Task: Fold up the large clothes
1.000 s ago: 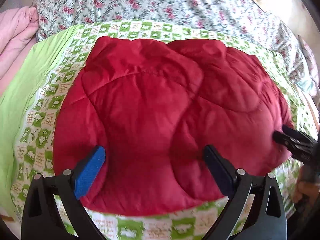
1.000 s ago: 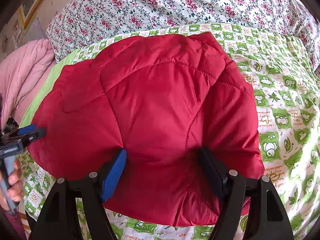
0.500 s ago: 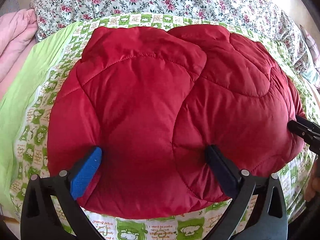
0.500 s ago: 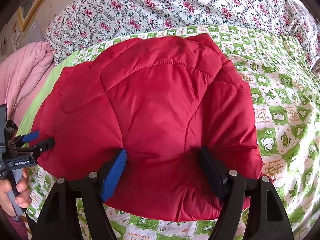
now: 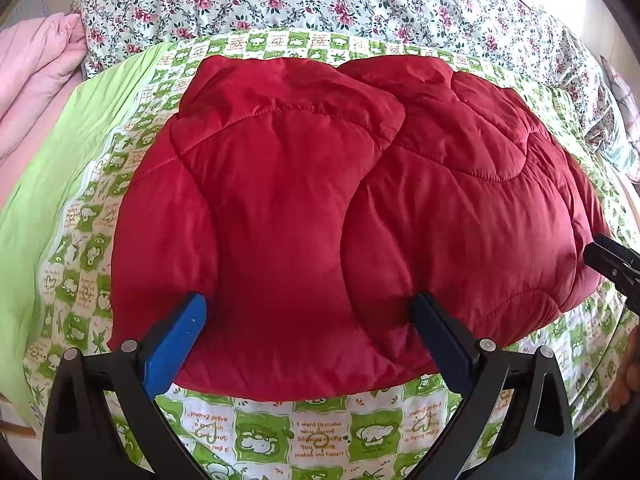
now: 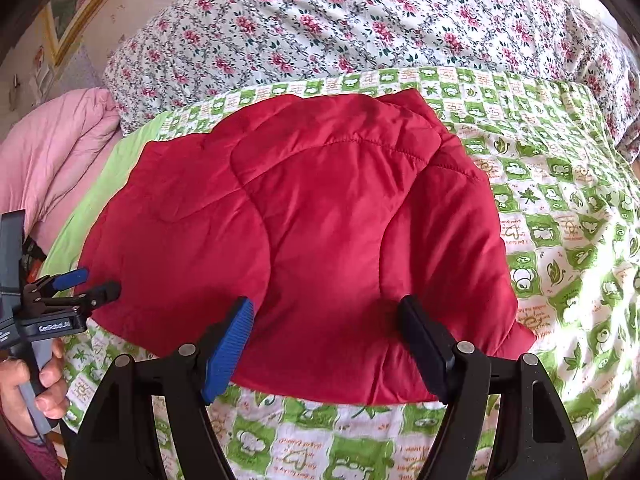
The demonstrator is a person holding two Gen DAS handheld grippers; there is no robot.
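A red quilted jacket [image 5: 320,200] lies folded into a puffy block on the green checked bed cover [image 5: 320,440]. My left gripper [image 5: 310,312] is open, its blue and black fingertips over the jacket's near left part with nothing clamped. In the right wrist view the same jacket [image 6: 320,220] fills the middle. My right gripper [image 6: 326,312] stands open over its near right part. The left gripper [image 6: 92,284] also shows at that view's left edge, by the jacket's left side. The right gripper's tip [image 5: 612,264] shows at the jacket's right side.
A floral quilt [image 6: 360,20] is bunched up behind the jacket. A pink duvet [image 6: 52,152] lies at the far left. A hand [image 6: 24,392] holds the left gripper's handle. The checked cover [image 6: 560,240] stretches out to the right of the jacket.
The right gripper has drawn back a little, so the jacket sits lower and farther in its view. The jacket has not moved. Both grippers have stayed open.
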